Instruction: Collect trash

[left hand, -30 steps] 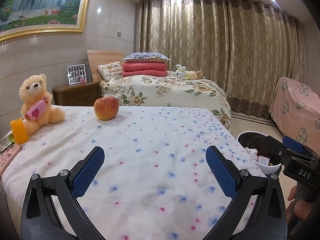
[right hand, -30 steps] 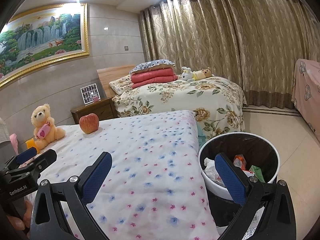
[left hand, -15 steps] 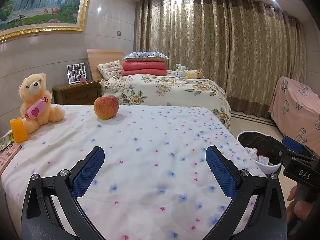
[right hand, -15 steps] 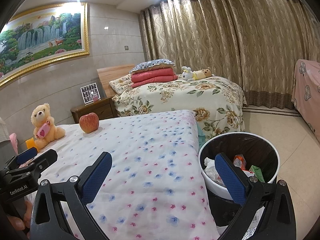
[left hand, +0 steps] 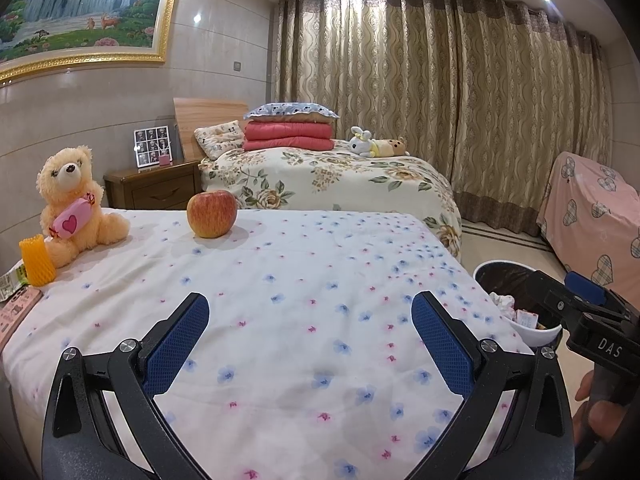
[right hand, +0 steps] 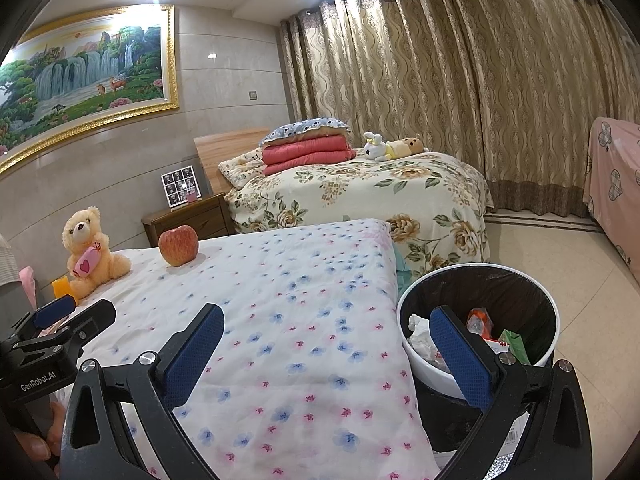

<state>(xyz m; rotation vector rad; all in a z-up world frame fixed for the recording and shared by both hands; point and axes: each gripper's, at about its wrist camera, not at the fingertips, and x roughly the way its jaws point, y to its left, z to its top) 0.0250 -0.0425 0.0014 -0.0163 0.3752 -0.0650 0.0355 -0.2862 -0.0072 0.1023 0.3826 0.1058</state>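
both hand-held grippers, left [left hand: 306,332] and right [right hand: 326,344], hover spread wide and empty over the bed [left hand: 304,280], the trash bin [right hand: 520,280] just beside its edge, seemingly for short drops, scraps [right hand: 424,334] already inside.

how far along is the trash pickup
Done: the bin beside the bed already holds tissue and wrappers. In hand: nothing; the left gripper and right gripper both hang open and empty. Left: an orange foam sleeve and packets lie at the bed's left edge by the teddy bear.
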